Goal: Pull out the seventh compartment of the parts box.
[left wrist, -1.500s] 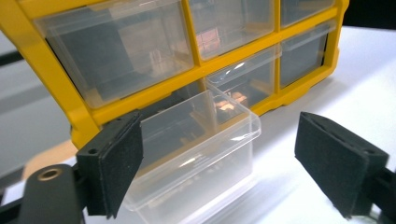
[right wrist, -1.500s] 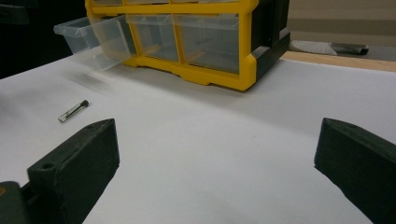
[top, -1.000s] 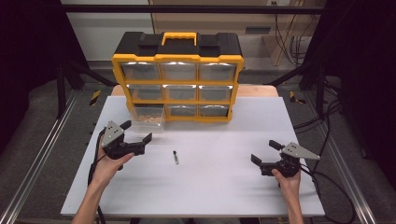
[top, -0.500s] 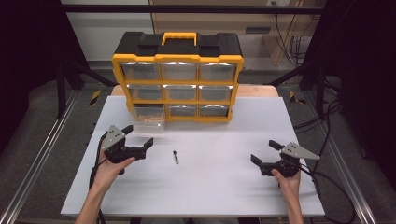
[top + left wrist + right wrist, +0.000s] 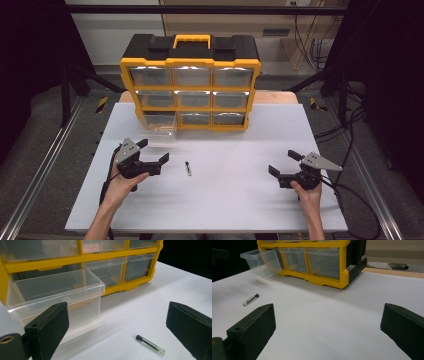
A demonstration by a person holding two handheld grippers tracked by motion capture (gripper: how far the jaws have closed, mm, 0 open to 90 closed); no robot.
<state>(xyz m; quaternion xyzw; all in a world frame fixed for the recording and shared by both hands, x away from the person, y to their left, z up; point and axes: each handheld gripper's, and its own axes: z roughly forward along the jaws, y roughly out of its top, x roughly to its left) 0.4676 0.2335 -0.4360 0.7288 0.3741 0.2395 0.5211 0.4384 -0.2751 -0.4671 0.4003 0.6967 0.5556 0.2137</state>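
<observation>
Two hand-held grippers were positioned low over the white desk [image 5: 225, 210], one in each of the person's hands. The left hand-held gripper [image 5: 152, 158] was at the left side of the desk with its jaws spread wide and nothing between them. The right hand-held gripper [image 5: 283, 163] was at the right side, well apart from the left one, with its jaws likewise spread wide and holding nothing.

A small glass vial [image 5: 188, 168] with a dark cap lay flat on the desk, just to the right of the left hand-held gripper and not touching it. In the left gripper view the vial [image 5: 150, 345] lay on the desk between the two black jaws, nearer the right-hand jaw, with its capped end pointing toward the cabinet. In the right gripper view the vial [image 5: 250, 299] lay far off to the left, beyond the left-hand jaw.

A yellow and black drawer cabinet [image 5: 190, 62] stood at the far edge of the desk, with three rows of clear drawers and a yellow carrying handle on top. The bottom-left drawer [image 5: 159, 126] was pulled out toward the person; the other drawers were closed. The open drawer [image 5: 57, 290] was just behind the left hand-held gripper and near the vial, not touching either
</observation>
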